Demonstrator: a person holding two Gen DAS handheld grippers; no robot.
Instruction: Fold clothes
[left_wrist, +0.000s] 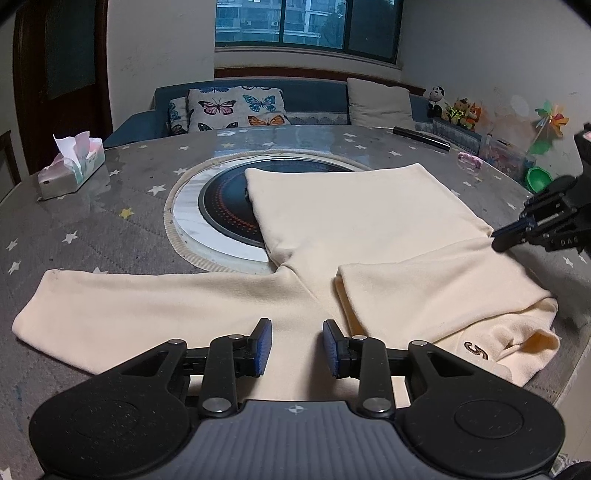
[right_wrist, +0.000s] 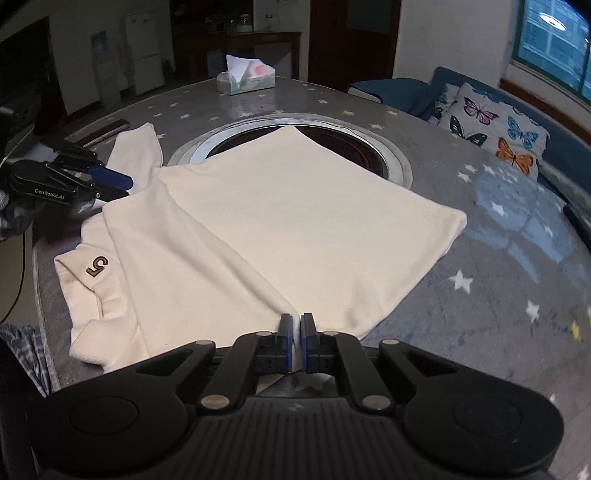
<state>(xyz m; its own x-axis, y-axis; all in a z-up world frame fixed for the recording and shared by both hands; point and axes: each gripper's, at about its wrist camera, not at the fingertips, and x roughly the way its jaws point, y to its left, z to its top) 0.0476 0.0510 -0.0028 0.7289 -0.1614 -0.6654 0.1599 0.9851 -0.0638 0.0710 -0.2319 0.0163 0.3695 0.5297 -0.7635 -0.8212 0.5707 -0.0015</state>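
Left gripper (left_wrist: 297, 345): angled downward near the table's front edge, blue-padded jaws parted, nothing pinched between them. Right gripper (right_wrist: 296, 332): angled downward by the table's right edge, jaws drawn together, pads (right_wrist: 284, 341) clamping a fold of cream cloth. A gloved hand (right_wrist: 11, 214) carried the left gripper.

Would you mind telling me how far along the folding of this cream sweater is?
Early stage. Done: the cream sweater lies flat on the table, and one sleeve is folded across the body. In hand: the right hand-held gripper has pinched the sweater's edge; the left hand-held gripper is open above the fabric. Left: the other sleeve is spread out, unfolded, and the body fold remains.
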